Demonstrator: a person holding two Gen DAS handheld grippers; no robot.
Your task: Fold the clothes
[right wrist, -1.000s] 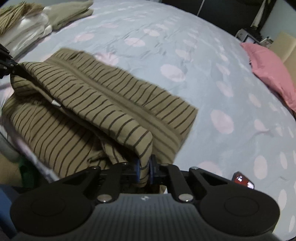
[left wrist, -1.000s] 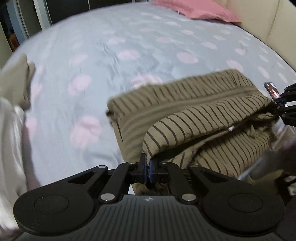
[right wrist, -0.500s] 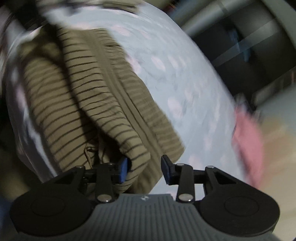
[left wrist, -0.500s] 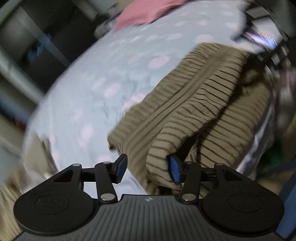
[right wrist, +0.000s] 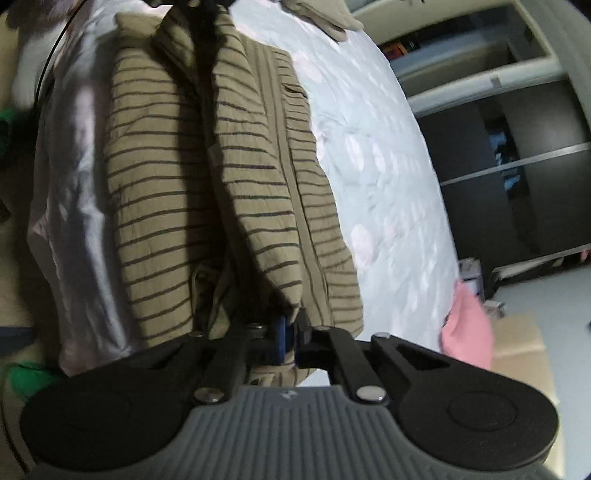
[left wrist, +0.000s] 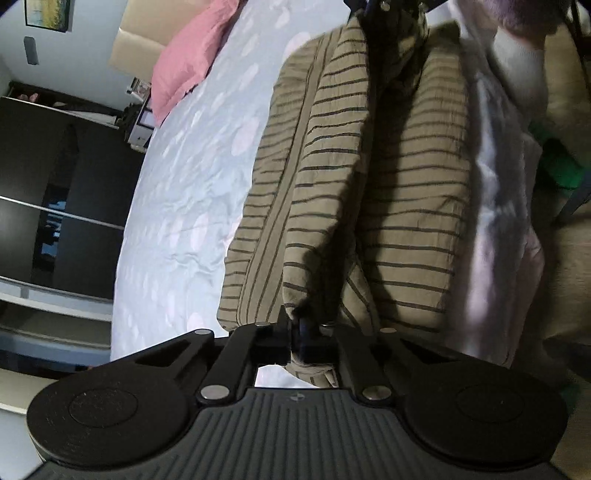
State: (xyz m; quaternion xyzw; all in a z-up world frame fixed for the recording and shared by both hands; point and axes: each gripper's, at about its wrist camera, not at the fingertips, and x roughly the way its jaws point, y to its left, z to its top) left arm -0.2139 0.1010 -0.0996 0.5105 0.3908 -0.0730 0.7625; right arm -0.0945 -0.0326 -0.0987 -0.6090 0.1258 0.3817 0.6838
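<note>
Cloth is back in both grips: the olive striped shirt, already doubled over into a thick bundle, lies at the near edge of the bed, filling the centre of both wrist views from the top of the frame down to the fingers. A second ago each gripper was clamped on a folded end; half a second ago both stood open beside the fabric; both have just been closing again with cloth between the pads. The left gripper now pinches the rolled fold at lower centre of its view, and the right gripper is closed on the opposite end of the same fold, blue pad showing against the stripes. Both views have also tipped sideways since then, so the bedspread runs up one side of each frame instead of lying flat across it.

I read this as a re-grip with the wrists turned over, readying the next fold or a lift of the bundle. The shirt looks loose inside its fold, so layers could slip apart if the two ends are not carried together.

Outward, a pink pillow sits upper left in the left view, other folded garments lie at the top of the right view, and dark wardrobe doors stand beyond.
</note>
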